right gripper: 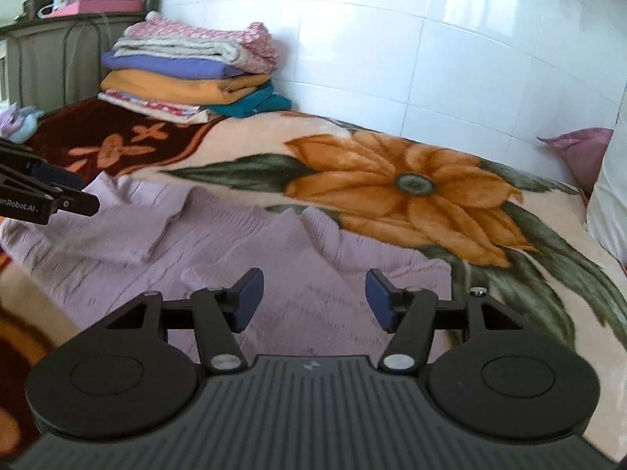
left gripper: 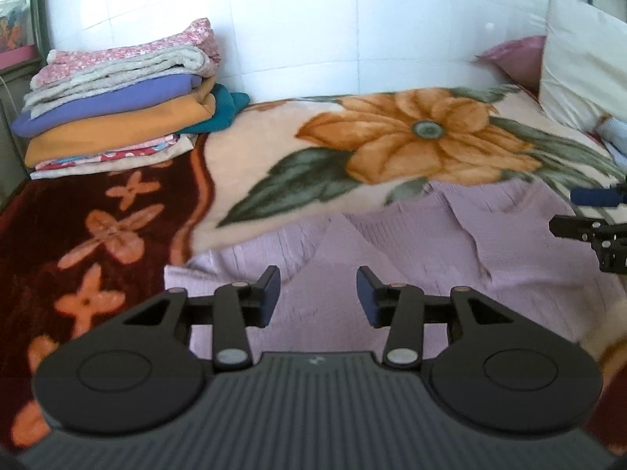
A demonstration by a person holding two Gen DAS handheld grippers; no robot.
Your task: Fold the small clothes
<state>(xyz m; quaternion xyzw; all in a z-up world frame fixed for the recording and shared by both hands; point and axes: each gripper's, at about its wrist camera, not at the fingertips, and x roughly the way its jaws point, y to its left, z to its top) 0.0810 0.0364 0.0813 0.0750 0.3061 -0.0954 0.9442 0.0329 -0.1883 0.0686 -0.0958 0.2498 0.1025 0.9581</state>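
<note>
Both tongs, left tongs (left gripper: 318, 295) and right tongs (right gripper: 314, 299), are held apart above the lilac garment (left gripper: 392, 258); matching edges should be pinched evenly.

A home bedroom is shown: a bed is covered by a floral blanket (left gripper: 411, 133), folded clothes (left gripper: 117, 94) are stacked against a white tiled wall (right gripper: 392, 39), and pillows (left gripper: 576, 62) are seen.

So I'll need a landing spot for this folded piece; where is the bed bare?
Free: the floral blanket between the lilac top and the tiled wall, and the maroon patch in front of the folded stack. Crowded: that stack's corner, and the pillows at the other end.
</note>
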